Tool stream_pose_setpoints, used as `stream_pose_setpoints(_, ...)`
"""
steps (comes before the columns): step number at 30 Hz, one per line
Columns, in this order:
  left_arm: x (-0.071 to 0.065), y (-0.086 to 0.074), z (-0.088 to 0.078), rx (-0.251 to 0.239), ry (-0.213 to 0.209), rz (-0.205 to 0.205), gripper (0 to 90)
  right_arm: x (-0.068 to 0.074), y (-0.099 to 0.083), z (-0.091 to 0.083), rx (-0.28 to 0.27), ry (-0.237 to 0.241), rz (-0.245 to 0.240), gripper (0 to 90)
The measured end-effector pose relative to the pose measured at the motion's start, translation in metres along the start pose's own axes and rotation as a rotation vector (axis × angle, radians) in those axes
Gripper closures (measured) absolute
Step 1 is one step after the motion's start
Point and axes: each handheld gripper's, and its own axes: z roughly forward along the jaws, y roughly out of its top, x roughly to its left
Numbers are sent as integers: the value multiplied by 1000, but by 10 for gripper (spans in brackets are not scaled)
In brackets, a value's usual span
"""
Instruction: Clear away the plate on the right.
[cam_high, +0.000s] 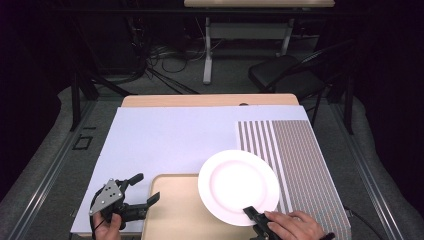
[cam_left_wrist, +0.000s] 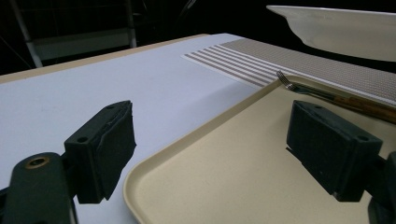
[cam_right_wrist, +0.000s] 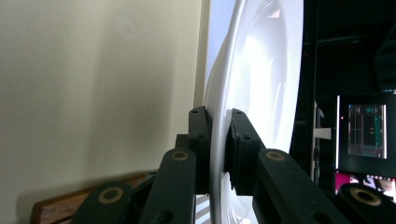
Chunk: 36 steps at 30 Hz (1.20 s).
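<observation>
A white plate (cam_high: 238, 186) hangs over the right end of a beige tray (cam_high: 170, 210) and the edge of a striped placemat (cam_high: 300, 160). My right gripper (cam_high: 251, 213) is shut on its near rim. In the right gripper view the two pads (cam_right_wrist: 219, 140) pinch the rim of the plate (cam_right_wrist: 261, 70), beside the tray (cam_right_wrist: 93, 84). My left gripper (cam_high: 146, 187) stands open at the tray's left edge, nothing between its fingers (cam_left_wrist: 212, 144). A fork (cam_left_wrist: 327, 94) with a wooden handle lies along the tray's far right side, under the raised plate (cam_left_wrist: 341, 28).
A white sheet (cam_high: 170, 140) covers most of the wooden table, with bare room across its left and middle. The placemat takes the right side. Beyond the table stand a black chair (cam_high: 285, 75) and a desk frame (cam_high: 207, 50) on the floor.
</observation>
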Motion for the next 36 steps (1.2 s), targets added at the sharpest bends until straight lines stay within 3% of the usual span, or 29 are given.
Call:
stream_pose_setpoints(10,0,0,0,-5,2,-1,157,9,8,6,-29,23,-8,816)
stream_pose_setpoints(22,1,0,0,-5,-1,-2,157,32,14,25,-68,97,1,814)
stream_pose_setpoints(29,1,0,-1,-1,0,-1,157,40,20,34,-63,137,15,813)
stream_pose_setpoints(36,1,0,-1,-4,2,0,157,45,25,42,-78,158,-10,812)
